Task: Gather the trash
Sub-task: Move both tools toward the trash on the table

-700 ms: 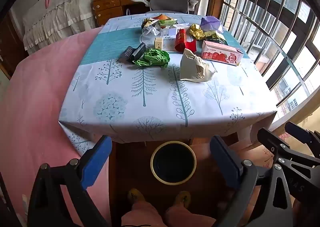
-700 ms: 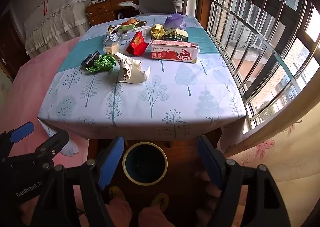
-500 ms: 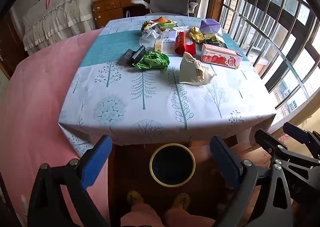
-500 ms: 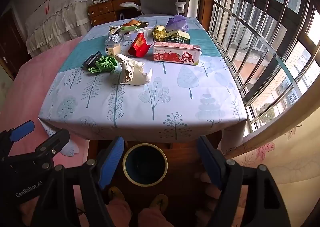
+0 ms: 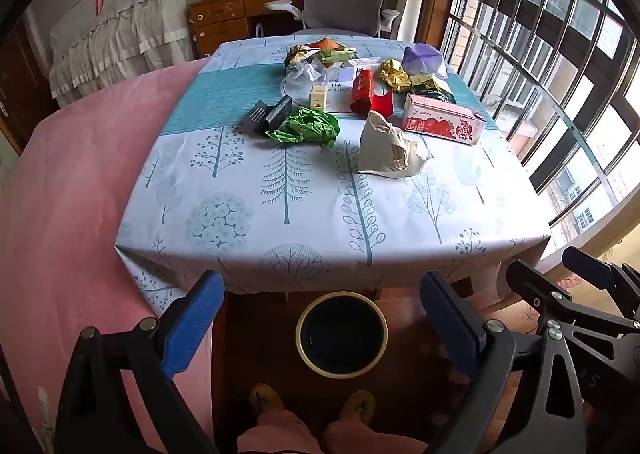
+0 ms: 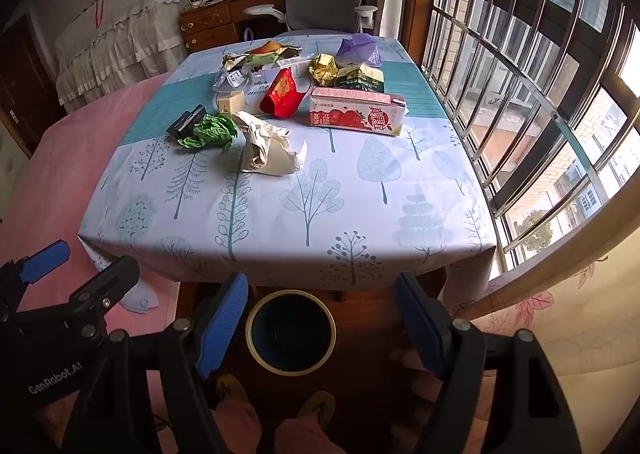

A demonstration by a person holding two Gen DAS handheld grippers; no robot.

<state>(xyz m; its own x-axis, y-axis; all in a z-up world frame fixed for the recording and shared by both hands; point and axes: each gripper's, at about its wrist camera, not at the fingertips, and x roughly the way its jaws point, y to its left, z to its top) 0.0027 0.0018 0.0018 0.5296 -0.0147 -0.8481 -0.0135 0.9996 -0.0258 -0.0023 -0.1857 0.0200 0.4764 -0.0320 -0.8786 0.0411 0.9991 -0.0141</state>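
left tool (image 5: 322, 328) wide open, empty | right tool (image 6: 320, 328) wide open, empty | trash mid-bench, ahead of both; nearest the crumpled beige paper (image 6: 270, 152), nearer the right tool | bin (image 6: 291, 332) on floor below both

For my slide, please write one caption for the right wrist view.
Open right gripper above the bin, facing trash on the table.

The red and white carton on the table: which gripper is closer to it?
Right, though only slightly. The right gripper hangs below the table edge on the carton's side; the left gripper sits further to the left. Both are open and far away.
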